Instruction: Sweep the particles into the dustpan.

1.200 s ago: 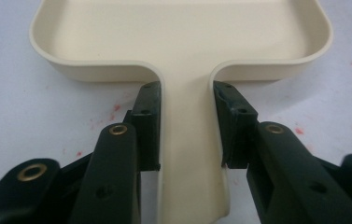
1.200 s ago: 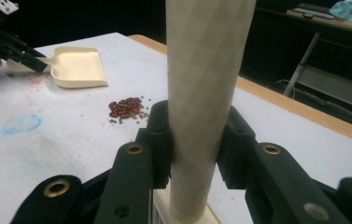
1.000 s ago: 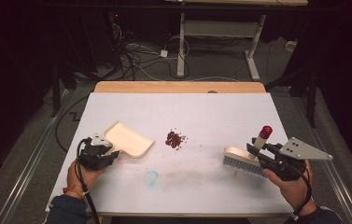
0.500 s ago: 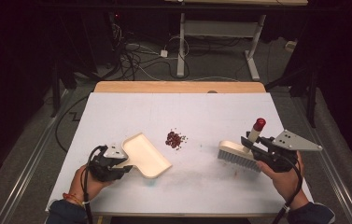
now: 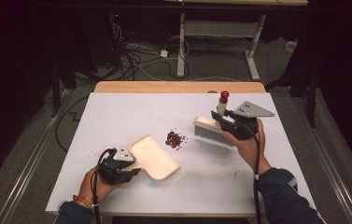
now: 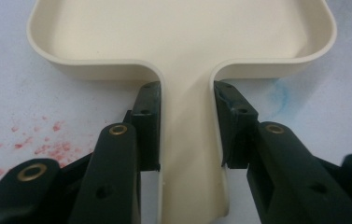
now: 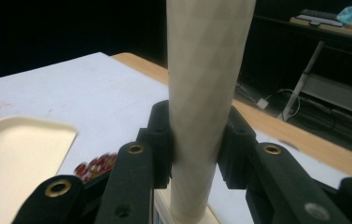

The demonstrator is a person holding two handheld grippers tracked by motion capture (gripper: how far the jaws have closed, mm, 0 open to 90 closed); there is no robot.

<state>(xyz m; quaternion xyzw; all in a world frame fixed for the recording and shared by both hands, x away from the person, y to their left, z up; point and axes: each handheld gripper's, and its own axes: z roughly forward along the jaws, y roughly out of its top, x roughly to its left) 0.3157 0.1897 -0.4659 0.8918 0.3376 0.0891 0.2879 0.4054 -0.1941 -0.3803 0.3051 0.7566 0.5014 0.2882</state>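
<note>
Lying on the white table (image 5: 117,112), a small heap of dark red beads (image 5: 175,139) sits between the two tools, just beyond the front lip of the dustpan and just to the bristle side of the brush.

Dustpan (image 5: 154,157), cream plastic: the left gripper (image 5: 128,167) pinches its handle, both black pads pressed against the handle's sides in the left gripper view (image 6: 190,126). Since a second ago the pan has come in from the table's left part and turned, so that its open mouth now points at the beads; in the last half second it has hardly shifted.

Brush (image 5: 211,130), cream back, pale bristles, handle with a red tip: the right gripper (image 5: 232,123) is clamped on the handle, which stands upright between the jaws in the right gripper view (image 7: 201,107). It has travelled from the table's right edge toward the beads and now sits on their far side from the pan.

Judgement: both tools are staged for sweeping the beads into the pan; no bead looks to be in the pan yet.

Hard to make out: whether the bristles touch the table; the right gripper view cuts off the brush head and blurs the beads (image 7: 94,167). Faint red specks (image 6: 47,144) beside the left jaws may be stains or crumbs.
</note>
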